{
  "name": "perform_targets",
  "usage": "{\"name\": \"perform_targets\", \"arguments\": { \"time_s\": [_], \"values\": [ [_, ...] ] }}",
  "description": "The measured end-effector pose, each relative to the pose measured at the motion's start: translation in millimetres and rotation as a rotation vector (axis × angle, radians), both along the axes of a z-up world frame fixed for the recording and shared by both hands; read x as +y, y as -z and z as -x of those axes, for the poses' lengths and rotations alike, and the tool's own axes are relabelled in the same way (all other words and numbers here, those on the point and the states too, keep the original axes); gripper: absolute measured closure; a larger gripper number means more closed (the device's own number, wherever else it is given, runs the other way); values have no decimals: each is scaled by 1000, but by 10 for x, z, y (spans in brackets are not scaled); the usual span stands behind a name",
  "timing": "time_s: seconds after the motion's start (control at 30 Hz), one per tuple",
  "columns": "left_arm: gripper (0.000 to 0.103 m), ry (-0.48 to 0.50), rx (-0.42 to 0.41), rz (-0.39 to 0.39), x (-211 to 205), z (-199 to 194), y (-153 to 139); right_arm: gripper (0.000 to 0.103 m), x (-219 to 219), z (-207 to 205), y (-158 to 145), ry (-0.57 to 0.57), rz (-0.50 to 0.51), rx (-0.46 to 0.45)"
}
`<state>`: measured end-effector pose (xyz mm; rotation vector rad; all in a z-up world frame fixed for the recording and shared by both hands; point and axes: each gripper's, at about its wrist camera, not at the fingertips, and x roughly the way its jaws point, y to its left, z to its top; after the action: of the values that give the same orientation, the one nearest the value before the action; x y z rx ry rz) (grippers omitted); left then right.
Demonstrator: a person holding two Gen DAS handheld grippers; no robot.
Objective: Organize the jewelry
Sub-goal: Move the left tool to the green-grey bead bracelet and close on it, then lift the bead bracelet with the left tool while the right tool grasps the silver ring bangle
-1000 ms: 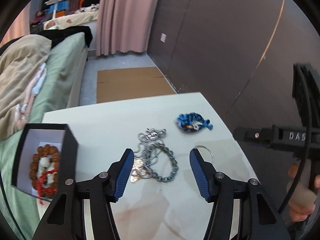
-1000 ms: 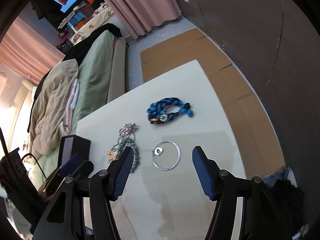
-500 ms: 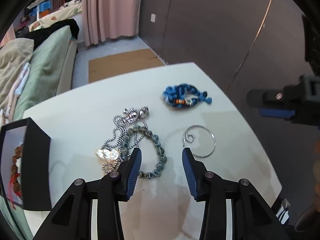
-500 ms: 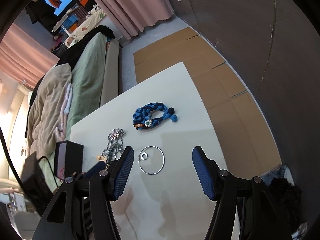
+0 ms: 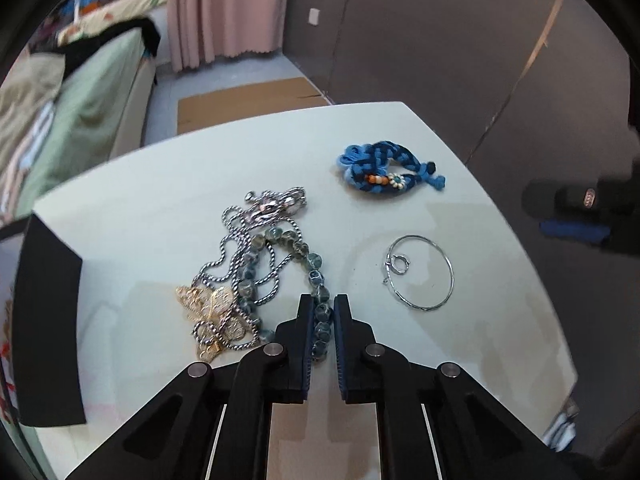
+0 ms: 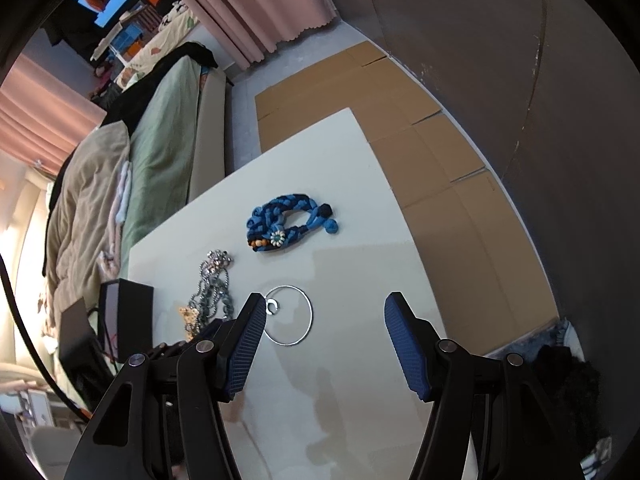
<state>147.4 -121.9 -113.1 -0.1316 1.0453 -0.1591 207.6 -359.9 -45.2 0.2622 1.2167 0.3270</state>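
Left gripper (image 5: 322,316) pinches the bead bracelet (image 5: 316,276), near end hidden between its fingers; tangled with silver chain (image 5: 240,240), left of the wire hoop (image 5: 420,272). Right gripper (image 6: 325,340) spread, holding nothing.

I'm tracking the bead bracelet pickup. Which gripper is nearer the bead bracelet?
Left. The left gripper is closed on the bead bracelet; the right gripper hovers open off to its side, above the wire hoop.
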Motion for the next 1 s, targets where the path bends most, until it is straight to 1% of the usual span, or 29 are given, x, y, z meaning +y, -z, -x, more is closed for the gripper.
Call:
{"name": "perform_targets", "arguments": {
  "time_s": [0.1, 0.2, 0.5, 0.77, 1.0],
  "values": [
    [93, -22, -26, 20, 95, 28, -95, 41, 68, 0, 48, -21, 19, 8],
    [93, -36, -57, 58, 186, 65, -224, 41, 133, -2, 82, -40, 37, 14],
    [93, -107, -132, 118, 520, 135, -506, 41, 297, 5, 166, -84, 95, 20],
    [93, -140, -169, 153, 712, 200, -643, 41, 563, 36, 284, -150, 175, 27],
    [93, -154, -197, 171, 827, 275, -732, 41, 721, 47, 383, -180, 242, 32]
  ]
}}
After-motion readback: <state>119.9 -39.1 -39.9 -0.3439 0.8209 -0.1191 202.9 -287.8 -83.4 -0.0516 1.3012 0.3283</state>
